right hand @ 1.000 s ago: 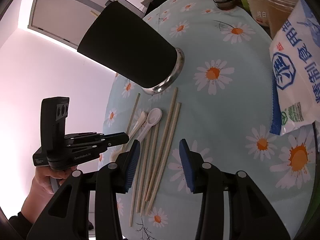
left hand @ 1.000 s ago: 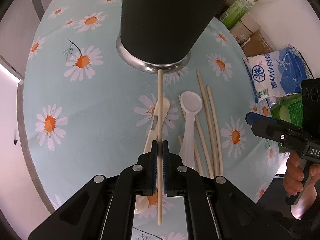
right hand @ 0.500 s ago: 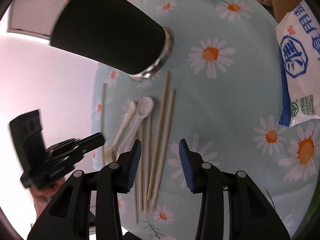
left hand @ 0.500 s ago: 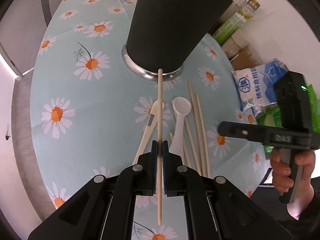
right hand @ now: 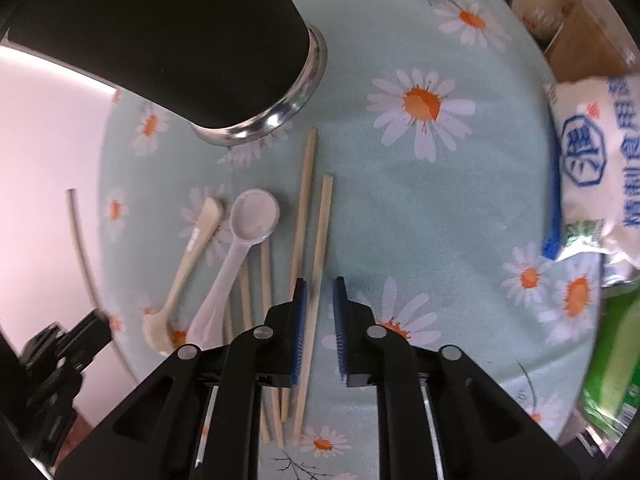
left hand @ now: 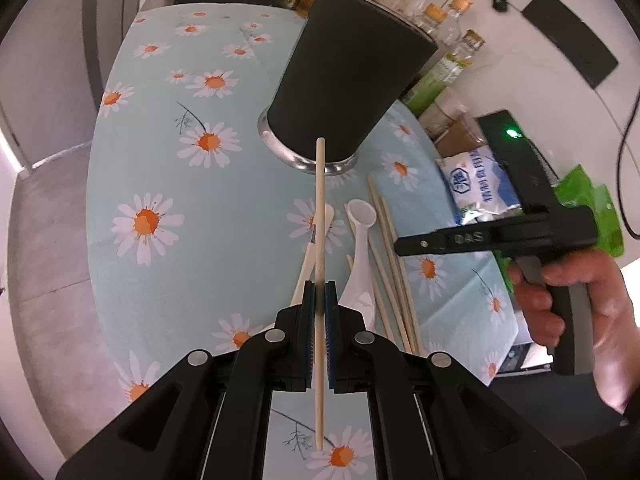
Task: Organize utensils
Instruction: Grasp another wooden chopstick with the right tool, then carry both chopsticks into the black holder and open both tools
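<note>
My left gripper (left hand: 319, 294) is shut on a wooden chopstick (left hand: 320, 208) and holds it raised above the table, its tip before the black cup (left hand: 352, 76). Several chopsticks (right hand: 316, 248), a white spoon (right hand: 240, 240) and a beige spoon (right hand: 192, 256) lie on the daisy cloth below the cup (right hand: 168, 36). My right gripper (right hand: 320, 308) is open, low over the rightmost chopstick, which runs between its jaws. The right gripper also shows in the left wrist view (left hand: 404, 246). The held chopstick (right hand: 82, 252) shows at the left of the right wrist view.
A white and blue salt bag (right hand: 592, 176) and a green package (right hand: 612, 360) lie at the table's right edge. Bottles (left hand: 444, 36) and boxes stand behind the cup. The round table's edge (left hand: 90, 184) curves on the left.
My left gripper has lifted and pulled back with the chopstick. My right gripper has come down over the chopsticks and its jaws have narrowed around the rightmost one.
</note>
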A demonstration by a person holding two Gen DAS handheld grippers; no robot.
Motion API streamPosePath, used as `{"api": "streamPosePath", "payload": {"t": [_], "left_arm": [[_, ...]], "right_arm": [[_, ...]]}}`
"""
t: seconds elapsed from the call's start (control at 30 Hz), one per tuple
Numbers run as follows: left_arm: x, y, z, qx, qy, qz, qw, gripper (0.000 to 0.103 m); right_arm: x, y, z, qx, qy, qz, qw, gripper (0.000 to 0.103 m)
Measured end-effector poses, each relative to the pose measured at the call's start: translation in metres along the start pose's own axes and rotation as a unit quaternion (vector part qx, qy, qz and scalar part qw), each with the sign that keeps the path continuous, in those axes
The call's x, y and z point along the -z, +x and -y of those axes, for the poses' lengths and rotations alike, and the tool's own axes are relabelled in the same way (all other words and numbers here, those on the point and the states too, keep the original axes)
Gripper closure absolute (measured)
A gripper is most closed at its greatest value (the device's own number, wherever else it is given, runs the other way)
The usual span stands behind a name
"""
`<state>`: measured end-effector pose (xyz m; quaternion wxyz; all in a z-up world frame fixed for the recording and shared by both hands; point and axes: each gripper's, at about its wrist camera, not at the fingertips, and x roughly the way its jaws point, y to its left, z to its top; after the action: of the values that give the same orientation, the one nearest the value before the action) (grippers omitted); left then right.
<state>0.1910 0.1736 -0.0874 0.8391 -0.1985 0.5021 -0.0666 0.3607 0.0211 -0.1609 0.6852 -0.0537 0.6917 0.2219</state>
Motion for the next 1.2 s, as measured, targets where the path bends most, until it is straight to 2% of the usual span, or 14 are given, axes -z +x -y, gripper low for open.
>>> {"api": "streamPosePath", "payload": {"t": [0.17,0.27,0.37,0.47,0.6,0.9,1.0,1.07,1.2], "left_arm": [[0.001,-0.005,-0.013,0.03,0.011,0.003,0.9995,0.1],[0.0,-0.007,-0.02,0.041,0.019,0.0,0.999,0.1],[-0.003,-0.011,-0.022,0.049,0.032,0.0,0.9983,0.1],[-0.007,-0.013,-0.024,0.056,0.044,-0.002,0.9975,0.1],[-0.015,-0.017,-0.022,0.064,0.062,-0.003,0.996,0.1],[-0.032,-0.03,-0.011,0.08,0.097,0.011,0.992,0.1],[-0.039,-0.038,-0.004,0.083,0.109,0.025,0.9902,0.1],[-0.046,-0.043,-0.001,0.087,0.112,0.037,0.9893,0.1],[-0.06,-0.056,0.005,0.09,0.115,0.065,0.9871,0.1]], "right_arm": [[-0.004,0.005,-0.018,0.064,0.004,0.003,0.998,0.096],[-0.006,0.009,-0.029,0.085,0.014,0.006,0.996,0.097],[-0.003,0.012,-0.035,0.089,0.026,0.012,0.996,0.097],[-0.001,0.011,-0.039,0.08,0.043,0.016,0.996,0.098],[0.021,-0.008,-0.029,0.068,0.045,0.034,0.996,0.098],[0.064,-0.072,-0.034,0.015,0.051,0.12,0.991,0.098],[0.072,-0.1,-0.045,-0.016,0.031,0.17,0.985,0.098],[0.077,-0.119,-0.053,-0.044,0.012,0.21,0.977,0.098],[0.077,-0.144,-0.072,-0.072,-0.013,0.274,0.959,0.098]]}}
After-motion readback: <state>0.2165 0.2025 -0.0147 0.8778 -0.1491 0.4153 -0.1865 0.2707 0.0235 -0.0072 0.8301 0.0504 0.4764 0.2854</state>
